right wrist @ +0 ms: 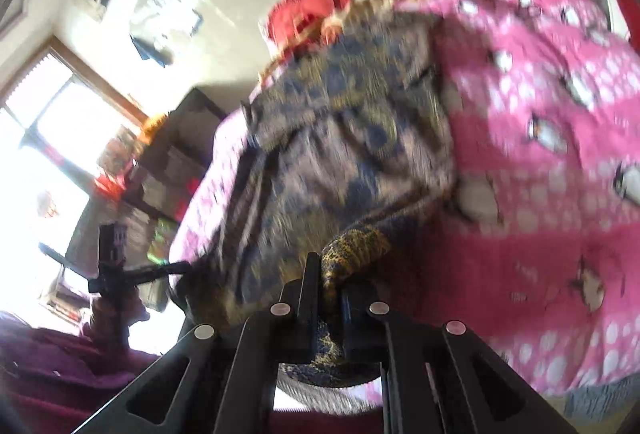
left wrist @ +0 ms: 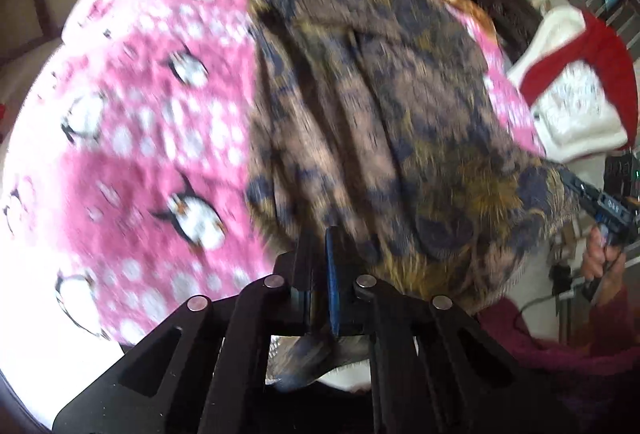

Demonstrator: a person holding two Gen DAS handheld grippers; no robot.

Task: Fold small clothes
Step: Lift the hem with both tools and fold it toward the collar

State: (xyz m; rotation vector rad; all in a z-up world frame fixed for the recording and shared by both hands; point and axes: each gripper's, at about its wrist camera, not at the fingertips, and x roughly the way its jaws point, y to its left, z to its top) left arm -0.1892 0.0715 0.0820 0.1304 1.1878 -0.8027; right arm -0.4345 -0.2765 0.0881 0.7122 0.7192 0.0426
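left wrist view: pretty blurry, fair warning
left gripper (left wrist: 320,258): fingers clamped tight on a near edge of the brown and navy patterned garment (left wrist: 372,105)
garment: spreads out ahead of the fingers, draped over the pink penguin blanket (left wrist: 132,137) on the bed
right gripper (left wrist: 588,193): off to the right of the fingers, pinching the garment's other corner, a hand (left wrist: 600,254) wrapped round its handle
red and white cloth (left wrist: 576,89): beyond the garment, to the right
right wrist view: also smeared
right gripper (right wrist: 328,274): fingers pinched together on a bunched fold of the garment (right wrist: 344,137)
blanket (right wrist: 540,161): ahead and right of the fingers
left gripper (right wrist: 180,266): far left, gripping the garment's edge
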